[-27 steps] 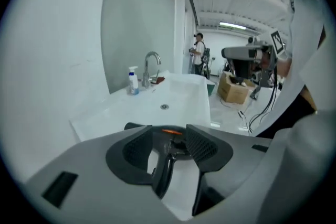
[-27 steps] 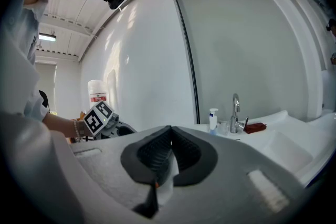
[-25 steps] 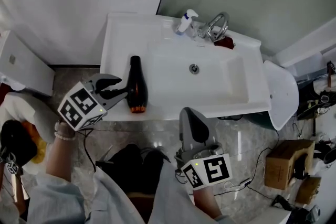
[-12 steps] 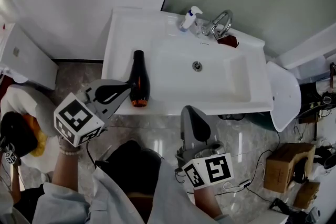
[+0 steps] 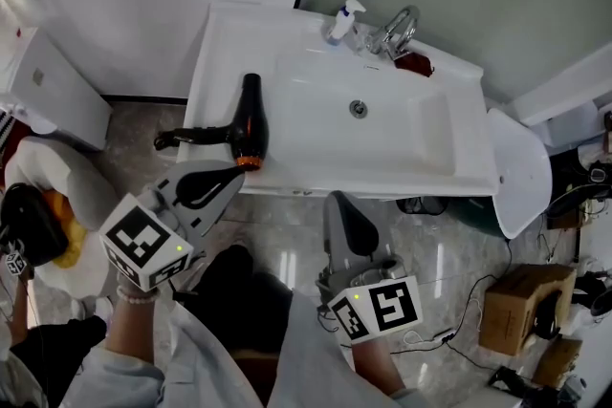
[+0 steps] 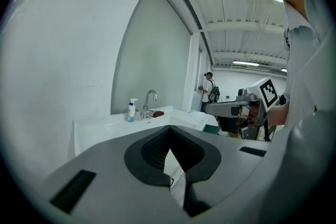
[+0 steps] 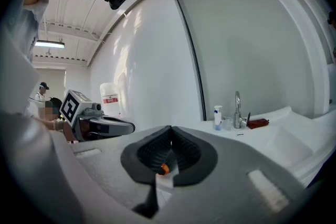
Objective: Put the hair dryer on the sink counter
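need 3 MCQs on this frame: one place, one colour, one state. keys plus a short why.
1. Where does the dryer lie?
A. in the basin
B. on the counter, left of the basin
C. on the floor

2. What colour is the rim at the dryer's wide end?
A. orange
B. blue
C. white

3. The left gripper's fingers are:
A. shut on the dryer
B. wide open
C. shut, with nothing between them

Key:
1 B: the dryer lies on the counter left of the basin, with its handle past the counter's left edge.
2 A: the rim shows orange.
3 C: the left gripper is apart from the dryer, and its fingers meet with nothing between them.
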`<state>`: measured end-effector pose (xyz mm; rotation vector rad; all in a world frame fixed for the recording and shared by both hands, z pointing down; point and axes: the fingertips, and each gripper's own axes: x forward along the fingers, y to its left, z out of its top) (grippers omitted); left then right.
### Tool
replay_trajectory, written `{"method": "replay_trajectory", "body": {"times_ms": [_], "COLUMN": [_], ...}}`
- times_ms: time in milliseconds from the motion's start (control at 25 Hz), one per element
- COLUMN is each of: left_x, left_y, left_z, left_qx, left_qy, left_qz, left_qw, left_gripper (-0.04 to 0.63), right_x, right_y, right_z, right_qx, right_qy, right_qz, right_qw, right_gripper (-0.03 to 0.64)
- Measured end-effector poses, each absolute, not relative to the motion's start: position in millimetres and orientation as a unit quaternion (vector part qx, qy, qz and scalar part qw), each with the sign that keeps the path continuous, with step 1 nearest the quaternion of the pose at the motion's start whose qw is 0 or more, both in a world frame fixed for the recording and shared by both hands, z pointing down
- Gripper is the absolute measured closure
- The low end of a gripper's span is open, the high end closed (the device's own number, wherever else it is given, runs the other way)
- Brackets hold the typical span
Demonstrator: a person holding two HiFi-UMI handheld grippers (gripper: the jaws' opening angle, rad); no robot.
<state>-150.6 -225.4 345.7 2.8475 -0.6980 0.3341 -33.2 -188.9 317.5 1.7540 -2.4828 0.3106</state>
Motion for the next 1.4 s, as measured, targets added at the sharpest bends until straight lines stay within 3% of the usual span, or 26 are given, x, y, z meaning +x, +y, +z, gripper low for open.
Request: {"method": "replay_trajectory", "body": {"times_ms": [920,1400], "left_x": [-117,-124], "left_y": [-98,-89], "left_z": [320,309], "left_qx": [0.951,0.951], "left_qy": [-0.280,-0.283], "left_qz": [0.088,0.088], "left_qw": [0.096,0.088], "left_gripper": [0.592,0.592], "right_x": [-3,-16], "right_y": [-75,-71], "right_z": [312,303], "right_qx": [0.541,0.537], "right_qy": [-0.835,-0.839], "right_qz": [0.091,0.087], "right_qw": [0.025,0.016], "right_gripper": [0.620,0.620]}}
